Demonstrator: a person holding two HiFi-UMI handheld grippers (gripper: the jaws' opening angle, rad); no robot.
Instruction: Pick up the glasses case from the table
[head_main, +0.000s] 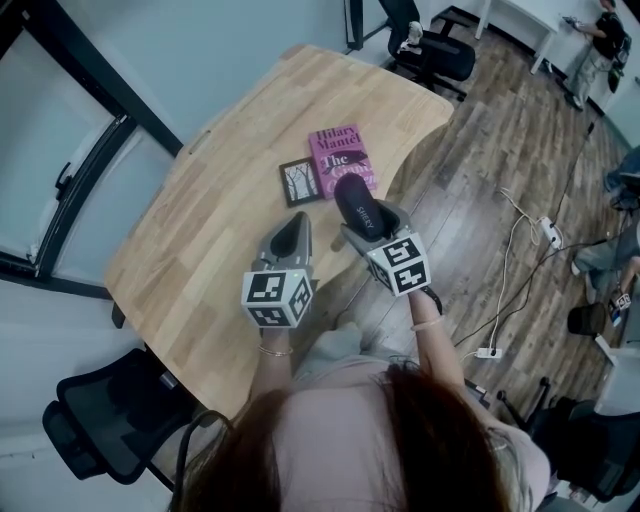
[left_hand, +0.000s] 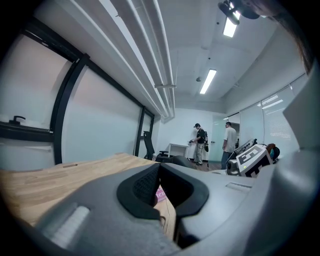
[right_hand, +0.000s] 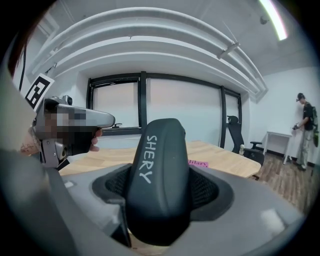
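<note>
**A:** Quickly, what is counted?

**B:** One glasses case (head_main: 360, 206), one pink book (head_main: 341, 152) and one small dark-framed picture (head_main: 300, 181) are counted. Two tools are seen, and one wooden surface (head_main: 220, 230). Book and picture are laid flat, side by side, touching or nearly so.

**A:** How is the case pointed?

**B:** In the head view its long axis is run from the right tool (head_main: 372, 224) away toward the book, and its far end is seen over the book's near corner. In the right gripper view the case (right_hand: 157, 175) is tilted up, far end raised above the surface line. White lettering is seen along its top.

**A:** Right tool state?

**B:** It is clamped on the case. Both pads are pressed against the case's sides, about as far apart as the case is wide. The case is held at the near right edge of the surface. Contact with the wood cannot be told.

**A:** Left tool?

**B:** The left tool (head_main: 297, 230) is held beside the right one, apart from it. Its jaws are brought together at the tips and nothing is gripped. Only wood and a sliver of the book are seen through the slit in the left gripper view.
</note>
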